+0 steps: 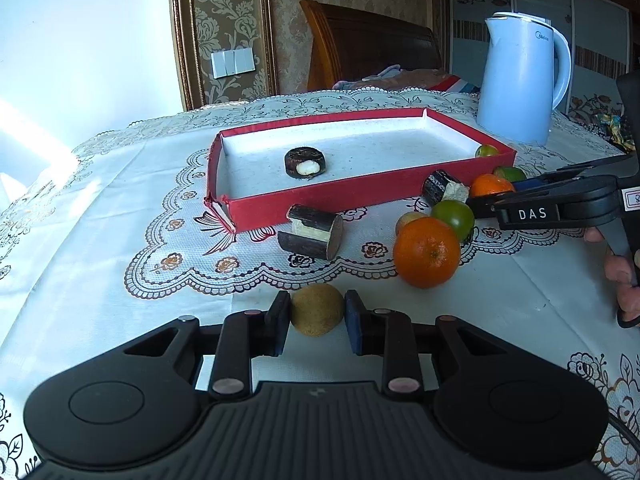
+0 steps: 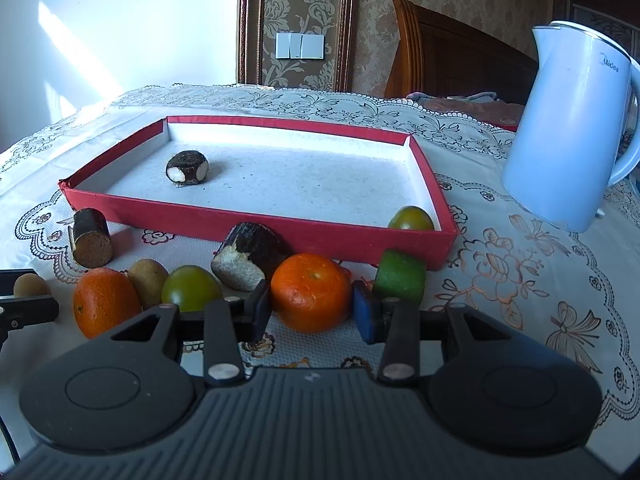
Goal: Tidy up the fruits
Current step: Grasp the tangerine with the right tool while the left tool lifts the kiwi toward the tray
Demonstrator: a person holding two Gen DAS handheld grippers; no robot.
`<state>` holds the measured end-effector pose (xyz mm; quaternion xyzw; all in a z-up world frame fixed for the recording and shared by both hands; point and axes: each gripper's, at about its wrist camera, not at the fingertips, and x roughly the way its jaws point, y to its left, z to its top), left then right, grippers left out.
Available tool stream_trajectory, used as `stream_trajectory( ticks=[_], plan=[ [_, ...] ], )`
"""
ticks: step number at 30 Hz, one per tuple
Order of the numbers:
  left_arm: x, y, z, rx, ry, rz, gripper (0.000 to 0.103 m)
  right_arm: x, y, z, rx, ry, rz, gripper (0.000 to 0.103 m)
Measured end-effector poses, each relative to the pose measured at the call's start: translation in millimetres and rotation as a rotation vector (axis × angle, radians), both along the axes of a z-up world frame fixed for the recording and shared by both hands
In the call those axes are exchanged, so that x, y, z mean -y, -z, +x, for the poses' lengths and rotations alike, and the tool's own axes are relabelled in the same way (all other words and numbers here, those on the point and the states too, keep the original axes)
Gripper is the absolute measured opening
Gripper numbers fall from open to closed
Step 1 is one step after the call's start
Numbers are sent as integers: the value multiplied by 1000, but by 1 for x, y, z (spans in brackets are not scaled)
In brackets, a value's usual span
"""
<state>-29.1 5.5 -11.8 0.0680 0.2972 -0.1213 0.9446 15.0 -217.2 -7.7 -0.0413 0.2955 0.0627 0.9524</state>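
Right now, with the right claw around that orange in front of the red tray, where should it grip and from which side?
Grip the orange across its widest middle, coming from the near side as the right claw already does. It sits stem-up and slightly flattened, so the rounded sides give the pads the most even hold. The green block crowds the right pad, so stay low and centered.

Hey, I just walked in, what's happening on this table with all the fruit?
A person is sorting fruit into a red tray with a gripper in each hand. The left gripper is shut on a small brown fruit, and the right gripper is shut on an orange; both fruits are still on the tablecloth. The tray holds only a dark chunk and a green fruit.
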Motion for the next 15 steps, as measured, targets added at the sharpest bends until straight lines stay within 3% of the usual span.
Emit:
stream_trajectory(
  ticks=[15],
  plan=[
    [18,-28,7,58,30,-10,28,4,-7,-9,58,19,17,40]
  ],
)
